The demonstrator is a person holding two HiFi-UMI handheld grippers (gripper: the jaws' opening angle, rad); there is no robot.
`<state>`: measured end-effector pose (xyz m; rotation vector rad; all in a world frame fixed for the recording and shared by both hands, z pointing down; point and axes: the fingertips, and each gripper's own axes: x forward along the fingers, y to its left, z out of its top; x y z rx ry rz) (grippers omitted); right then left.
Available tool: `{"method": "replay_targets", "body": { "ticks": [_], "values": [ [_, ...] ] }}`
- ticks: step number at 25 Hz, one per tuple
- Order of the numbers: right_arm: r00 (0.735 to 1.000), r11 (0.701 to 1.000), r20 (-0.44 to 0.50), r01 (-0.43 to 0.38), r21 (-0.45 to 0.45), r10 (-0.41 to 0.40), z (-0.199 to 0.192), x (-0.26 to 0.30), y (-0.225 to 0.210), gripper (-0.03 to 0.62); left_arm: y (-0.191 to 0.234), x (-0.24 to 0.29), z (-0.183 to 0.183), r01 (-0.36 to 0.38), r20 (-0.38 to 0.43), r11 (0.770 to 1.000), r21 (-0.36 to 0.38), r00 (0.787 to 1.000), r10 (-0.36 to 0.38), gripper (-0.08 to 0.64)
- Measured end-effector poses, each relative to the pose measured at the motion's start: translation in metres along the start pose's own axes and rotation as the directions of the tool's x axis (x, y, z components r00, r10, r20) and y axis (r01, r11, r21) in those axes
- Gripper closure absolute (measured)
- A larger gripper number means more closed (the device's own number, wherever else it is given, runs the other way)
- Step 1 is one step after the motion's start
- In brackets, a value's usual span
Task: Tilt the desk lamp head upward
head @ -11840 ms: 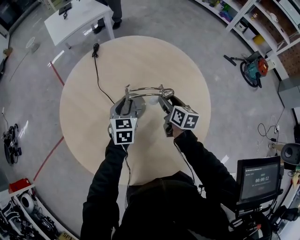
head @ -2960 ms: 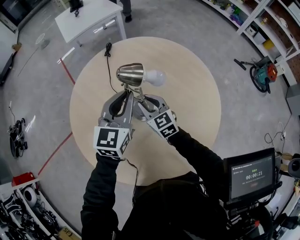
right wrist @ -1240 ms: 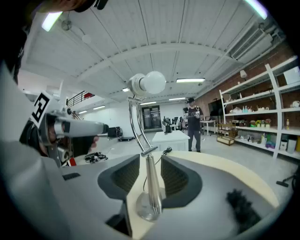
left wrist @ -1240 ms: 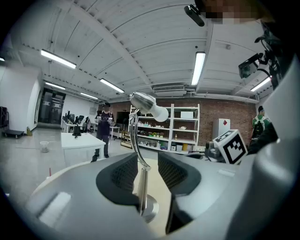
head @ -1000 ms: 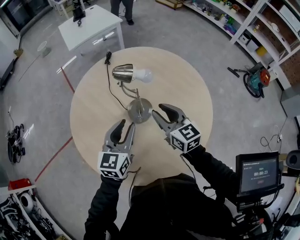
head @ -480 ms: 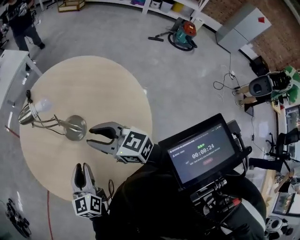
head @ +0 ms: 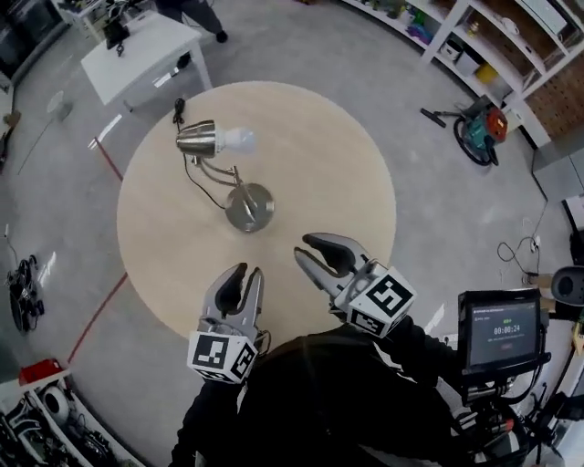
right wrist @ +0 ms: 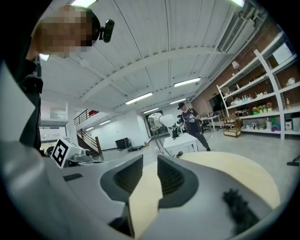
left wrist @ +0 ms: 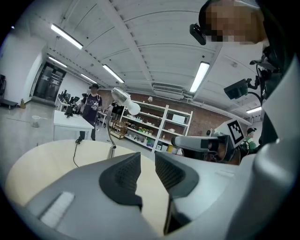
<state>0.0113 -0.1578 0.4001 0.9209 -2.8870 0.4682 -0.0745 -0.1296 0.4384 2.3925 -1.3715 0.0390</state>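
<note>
The desk lamp stands on the round wooden table (head: 338, 155), left of centre. Its chrome head (head: 201, 139) with the white bulb (head: 239, 139) is raised on the arm above the round base (head: 249, 207). My left gripper (head: 248, 271) hovers at the table's near edge, well short of the base. The right gripper (head: 300, 247) is beside it, also apart from the lamp. Both jaws have just been closing, a gap remains and nothing is between them. The lamp head (left wrist: 123, 99) shows far ahead of the left gripper (left wrist: 146, 161). Beyond the right gripper (right wrist: 150, 164) stands the lamp (right wrist: 161, 120).
The lamp's black cord (head: 182, 119) runs off the table's far edge. A white table (head: 137, 50) with a person (head: 187, 9) beside it stands behind. Shelves (head: 511, 46) and a vacuum (head: 479, 132) are at the right. A screen (head: 497, 333) sits at my right.
Both grippers have pulled back from the lamp base to the table's near edge. The head camera swung right and returned. The lamp head sits higher than in the oldest frame.
</note>
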Motion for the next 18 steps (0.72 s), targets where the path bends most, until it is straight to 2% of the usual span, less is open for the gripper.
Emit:
{"method": "replay_targets", "body": {
  "ticks": [7,18],
  "values": [
    [1.000,0.995,0.003,-0.004,-0.095,0.004,0.009,0.016,0.010,0.495,0.011,-0.009,-0.006,-0.019,-0.004,1.000,-0.004,1.000,0.019,0.459],
    [1.000,0.996,-0.011,-0.012,-0.092,0.011,0.007,0.017,0.010,0.495,0.015,-0.014,-0.007,-0.039,-0.010,0.999,-0.004,0.999,0.039,0.459]
  ]
}}
